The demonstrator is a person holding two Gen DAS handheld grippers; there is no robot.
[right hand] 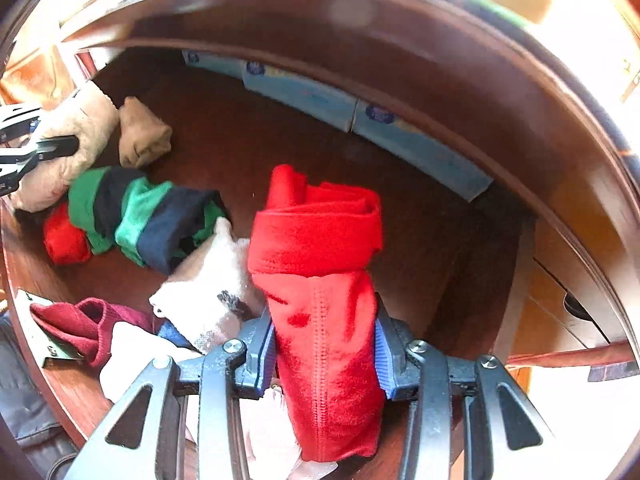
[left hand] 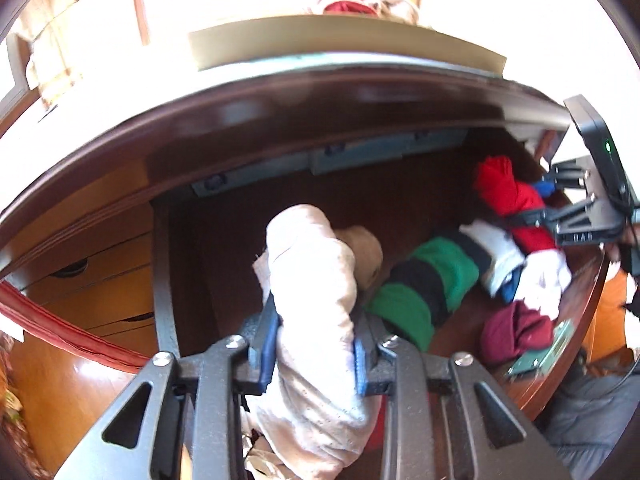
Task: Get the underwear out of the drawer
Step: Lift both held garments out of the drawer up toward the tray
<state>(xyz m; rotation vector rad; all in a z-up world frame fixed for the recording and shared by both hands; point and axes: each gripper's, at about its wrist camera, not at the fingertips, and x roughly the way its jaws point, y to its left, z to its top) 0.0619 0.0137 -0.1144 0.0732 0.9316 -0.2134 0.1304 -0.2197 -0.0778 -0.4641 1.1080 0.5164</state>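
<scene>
Dark-stained wood formed the drawer (right hand: pixel 248 148), pulled open, with rolled garments strewn along its floor. Both claws were clamped on cloth.

Left gripper (left hand: pixel 316 344): jaws drawn close, blue pads pressing either side of a cream roll (left hand: pixel 312 280), which stood up between the fingers over the drawer's left front corner. Its lower end hung below the pads toward the camera.

Right gripper (right hand: pixel 325 350): jaws narrowed onto a red roll (right hand: pixel 320 264), pads biting its lower half; the upper folded end stood free above the fingers, over the right half of the drawer floor.

Risks, as judged:
- Each roll was pinched at one band only. Loose folds could unroll and slip through the pads under their own weight.
- The red roll's top fold looked slack; it might catch the overhanging top edge of the cabinet (right hand: pixel 360 40) on the way out.
- A white piece (right hand: pixel 208 280) lay touching the red roll at the left pad; it could be dragged along.
- The cream roll's hanging tail might snag the front edge of the drawer.

Left in the drawer: a green-and-navy striped roll (right hand: pixel 136 216) mid-floor, a tan bundle (right hand: pixel 142 132) behind it near the left rear, a maroon piece (right hand: pixel 84 324) by the front edge, and pale blue boxes (right hand: pixel 304 92) along the back wall. Whether either roll had cleared the floor could not be told.
</scene>
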